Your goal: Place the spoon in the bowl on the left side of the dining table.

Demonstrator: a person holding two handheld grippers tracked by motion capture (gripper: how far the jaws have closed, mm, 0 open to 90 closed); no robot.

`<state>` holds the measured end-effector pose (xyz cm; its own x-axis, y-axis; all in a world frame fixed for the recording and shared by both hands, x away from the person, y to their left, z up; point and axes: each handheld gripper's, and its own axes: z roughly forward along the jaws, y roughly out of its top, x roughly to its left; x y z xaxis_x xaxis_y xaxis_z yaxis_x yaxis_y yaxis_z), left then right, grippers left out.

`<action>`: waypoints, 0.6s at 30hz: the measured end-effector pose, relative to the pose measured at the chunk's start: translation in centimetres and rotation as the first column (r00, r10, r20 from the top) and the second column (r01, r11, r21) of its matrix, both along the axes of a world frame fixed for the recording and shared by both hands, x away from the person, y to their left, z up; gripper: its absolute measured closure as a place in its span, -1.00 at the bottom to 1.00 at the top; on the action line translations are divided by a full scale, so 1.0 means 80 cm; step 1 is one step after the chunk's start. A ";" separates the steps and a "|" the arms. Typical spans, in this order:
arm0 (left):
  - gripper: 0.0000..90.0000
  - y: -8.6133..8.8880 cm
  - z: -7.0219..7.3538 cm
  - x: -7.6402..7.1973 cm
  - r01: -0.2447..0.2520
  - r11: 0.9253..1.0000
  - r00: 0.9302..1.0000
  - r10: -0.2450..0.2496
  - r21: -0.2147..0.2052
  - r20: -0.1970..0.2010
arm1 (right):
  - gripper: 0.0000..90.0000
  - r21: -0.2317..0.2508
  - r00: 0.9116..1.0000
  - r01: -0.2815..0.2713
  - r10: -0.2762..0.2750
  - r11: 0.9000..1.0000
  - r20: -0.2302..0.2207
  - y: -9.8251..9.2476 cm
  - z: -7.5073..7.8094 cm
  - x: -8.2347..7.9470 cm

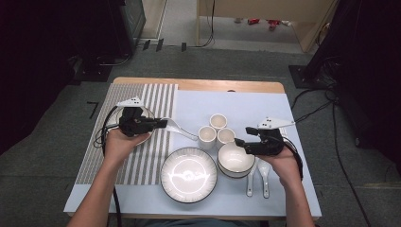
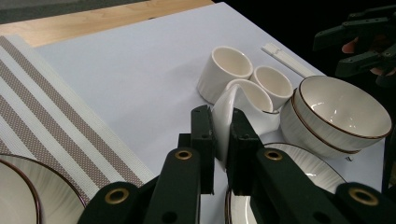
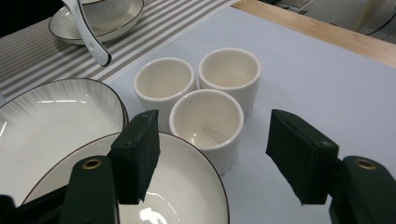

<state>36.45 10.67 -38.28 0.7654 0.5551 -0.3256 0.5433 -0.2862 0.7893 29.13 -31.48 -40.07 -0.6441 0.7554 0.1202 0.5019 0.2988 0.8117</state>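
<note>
High view overhead, far; 2 gripper views close, low; all share 3 cups (image 1: 217, 130).

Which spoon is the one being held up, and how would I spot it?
Look at the striped mat on the table's left side. At its right edge, the left gripper pinches a white spoon in its fingers. Unlike the two spoons lying flat beside the bowl, this one hangs in the air.

You are working in a lab or studio: grey carpet (image 1: 56, 156), black equipment stands (image 1: 331, 52) and loose cables (image 1: 321, 106) surround a staged wooden table (image 1: 198, 84) beyond its far edge.
</note>
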 end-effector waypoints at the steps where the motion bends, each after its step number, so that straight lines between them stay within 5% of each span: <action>1: 0.89 0.000 0.000 0.000 0.000 1.000 1.000 0.000 0.000 0.000 | -0.24 -0.001 1.000 0.002 -0.002 1.000 0.000 -0.001 0.000 0.000; 18: 0.89 0.012 -0.002 0.006 -0.021 1.000 1.000 0.021 -0.003 -0.003 | -0.23 0.003 0.999 0.046 -0.046 0.999 0.001 -0.019 -0.002 0.000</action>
